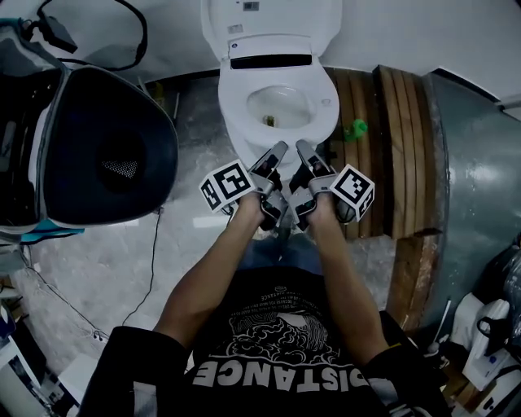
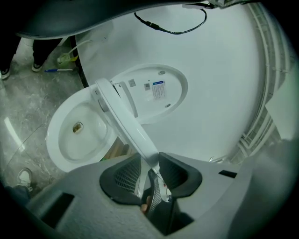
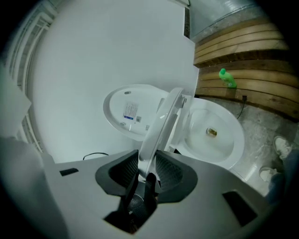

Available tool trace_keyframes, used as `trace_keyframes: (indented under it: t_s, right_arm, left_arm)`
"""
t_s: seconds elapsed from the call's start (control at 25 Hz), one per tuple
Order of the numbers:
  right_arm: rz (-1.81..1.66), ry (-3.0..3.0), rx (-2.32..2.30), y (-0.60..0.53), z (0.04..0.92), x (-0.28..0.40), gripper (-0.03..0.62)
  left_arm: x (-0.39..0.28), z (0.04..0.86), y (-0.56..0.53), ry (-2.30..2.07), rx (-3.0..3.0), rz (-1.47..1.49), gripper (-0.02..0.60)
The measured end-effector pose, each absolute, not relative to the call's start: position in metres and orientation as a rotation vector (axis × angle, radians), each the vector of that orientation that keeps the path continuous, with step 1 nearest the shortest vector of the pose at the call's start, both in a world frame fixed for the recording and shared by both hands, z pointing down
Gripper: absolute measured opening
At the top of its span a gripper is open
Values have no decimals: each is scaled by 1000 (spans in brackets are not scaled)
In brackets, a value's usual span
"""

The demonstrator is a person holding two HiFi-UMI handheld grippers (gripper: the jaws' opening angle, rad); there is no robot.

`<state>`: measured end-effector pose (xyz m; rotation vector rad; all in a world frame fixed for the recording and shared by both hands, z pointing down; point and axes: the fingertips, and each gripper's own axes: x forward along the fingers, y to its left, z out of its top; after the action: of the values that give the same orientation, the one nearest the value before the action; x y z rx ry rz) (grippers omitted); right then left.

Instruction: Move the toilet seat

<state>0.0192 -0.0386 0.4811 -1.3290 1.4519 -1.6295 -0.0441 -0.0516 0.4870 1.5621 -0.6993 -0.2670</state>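
A white toilet (image 1: 277, 106) stands ahead with its lid (image 1: 269, 24) raised against the wall. The toilet seat (image 2: 122, 116) is lifted off the bowl (image 2: 77, 135) and tilts partway up; both gripper views see it edge-on (image 3: 161, 123). My left gripper (image 1: 273, 156) and right gripper (image 1: 304, 153) sit side by side at the seat's front edge. The left gripper (image 2: 150, 164) has its pads pressed on the front rim. The right gripper (image 3: 146, 169) clamps the same rim beside it. The lid's inner face carries a label (image 3: 131, 111).
A large black rounded object (image 1: 106, 155) fills the left. Wooden slats (image 1: 395, 138) and a green bottle (image 1: 356, 129) lie right of the toilet, with a grey metal surface (image 1: 476, 179) beyond. A thin cable (image 1: 155, 261) runs over the grey marbled floor.
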Motion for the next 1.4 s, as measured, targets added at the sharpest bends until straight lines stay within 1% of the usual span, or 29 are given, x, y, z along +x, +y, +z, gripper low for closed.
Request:
trace_keyframes:
  t_s: [0.64,1.4]
  right_arm:
    - [-1550,1614,-1250,-79,435,35,109]
    - [-1389,1897,-1119,-171,368,44,101]
  left_arm:
    - [-35,433,-96,-729,1664,-337,127]
    - [-28,364,-182,-777,1804,-431,118]
